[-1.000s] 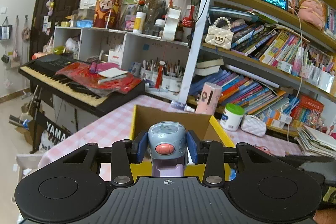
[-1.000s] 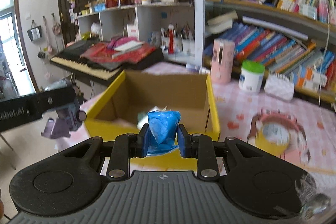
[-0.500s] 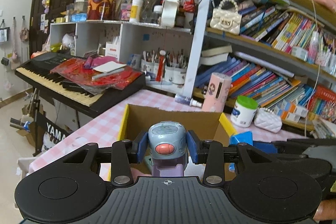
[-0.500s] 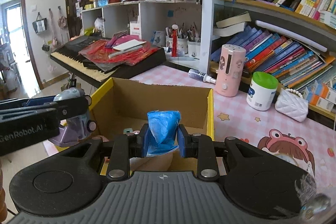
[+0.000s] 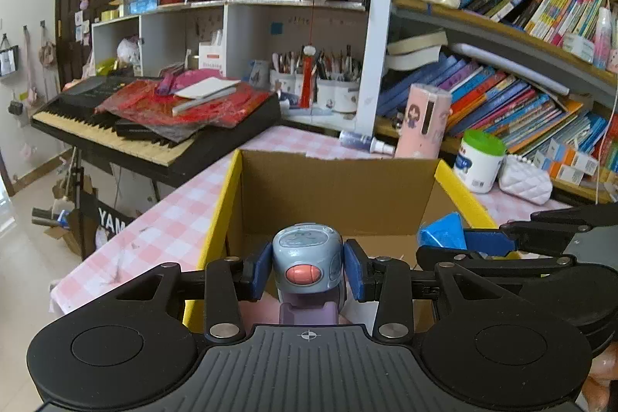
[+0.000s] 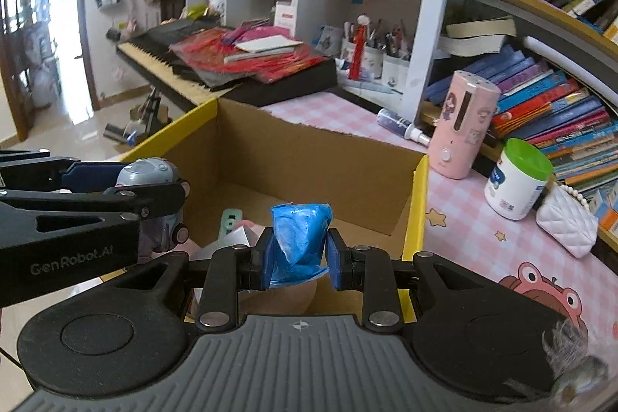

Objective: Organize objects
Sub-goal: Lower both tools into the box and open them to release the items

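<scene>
My left gripper (image 5: 307, 271) is shut on a grey-blue and purple toy gadget (image 5: 308, 259) with a pink button, held above the near part of an open cardboard box with yellow flaps (image 5: 336, 188). My right gripper (image 6: 296, 255) is shut on a crumpled blue plastic bag (image 6: 297, 240), held over the same box (image 6: 309, 157). The left gripper and toy show at the left of the right wrist view (image 6: 146, 176); the blue bag shows at the right of the left wrist view (image 5: 442, 232). Inside the box lie a mint-green item (image 6: 230, 221) and white paper.
The box stands on a pink checked tablecloth (image 5: 154, 226). Behind it are a pink cylinder (image 6: 461, 130), a white jar with a green lid (image 6: 515, 178), a small spray bottle (image 6: 401, 126) and a white quilted purse (image 6: 567, 224). A keyboard (image 5: 154, 126) stands at left, bookshelves at right.
Both grippers have moved forward and lower over the box, each still holding its object. The box now fills more of both views.
</scene>
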`<state>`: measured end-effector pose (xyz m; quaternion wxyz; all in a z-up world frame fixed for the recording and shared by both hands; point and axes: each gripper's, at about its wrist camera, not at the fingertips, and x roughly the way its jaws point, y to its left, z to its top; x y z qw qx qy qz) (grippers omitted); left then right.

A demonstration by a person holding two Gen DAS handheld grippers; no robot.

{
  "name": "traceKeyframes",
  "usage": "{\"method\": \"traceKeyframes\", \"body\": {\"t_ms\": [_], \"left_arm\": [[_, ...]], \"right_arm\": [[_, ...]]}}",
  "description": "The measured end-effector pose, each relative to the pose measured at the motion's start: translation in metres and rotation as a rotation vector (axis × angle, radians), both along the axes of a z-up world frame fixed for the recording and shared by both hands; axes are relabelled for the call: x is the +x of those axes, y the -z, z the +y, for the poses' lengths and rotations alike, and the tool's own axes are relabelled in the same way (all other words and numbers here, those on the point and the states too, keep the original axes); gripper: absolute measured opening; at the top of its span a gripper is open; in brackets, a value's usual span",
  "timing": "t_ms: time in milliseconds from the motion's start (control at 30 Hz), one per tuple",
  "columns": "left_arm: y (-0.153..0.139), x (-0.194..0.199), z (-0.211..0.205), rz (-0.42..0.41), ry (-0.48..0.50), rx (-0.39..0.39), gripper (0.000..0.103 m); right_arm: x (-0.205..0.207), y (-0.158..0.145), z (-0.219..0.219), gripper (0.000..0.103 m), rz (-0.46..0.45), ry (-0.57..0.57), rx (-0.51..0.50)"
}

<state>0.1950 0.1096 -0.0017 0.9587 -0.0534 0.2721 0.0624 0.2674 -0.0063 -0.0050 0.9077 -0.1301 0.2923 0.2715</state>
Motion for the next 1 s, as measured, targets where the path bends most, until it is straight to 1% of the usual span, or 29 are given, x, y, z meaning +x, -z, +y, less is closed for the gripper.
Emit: {"method": "traceKeyframes", "body": {"t_ms": [267, 400, 567, 767, 800, 1000], "left_arm": [[0.013, 0.006, 0.000, 0.047, -0.019, 0.002, 0.038], [0.015, 0.008, 0.000, 0.052, -0.029, 0.006, 0.039], [0.019, 0.008, 0.001, 0.059, -0.036, 0.011, 0.039], [0.015, 0.004, 0.001, 0.037, -0.038, 0.014, 0.041], [0.014, 0.003, 0.001, 0.031, -0.037, 0.015, 0.043], [0.002, -0.008, 0.000, -0.034, -0.040, 0.005, 0.063]], "right_arm": [[0.008, 0.012, 0.003, 0.026, 0.029, -0.029, -0.039], [0.013, 0.018, 0.004, 0.026, 0.060, -0.039, -0.055], [0.023, 0.022, 0.002, 0.025, 0.125, -0.038, -0.032], [0.028, 0.025, 0.005, 0.026, 0.158, -0.043, -0.033], [0.028, 0.025, 0.006, 0.026, 0.162, -0.043, -0.033], [0.031, 0.026, 0.007, 0.026, 0.178, -0.035, -0.028]]}}
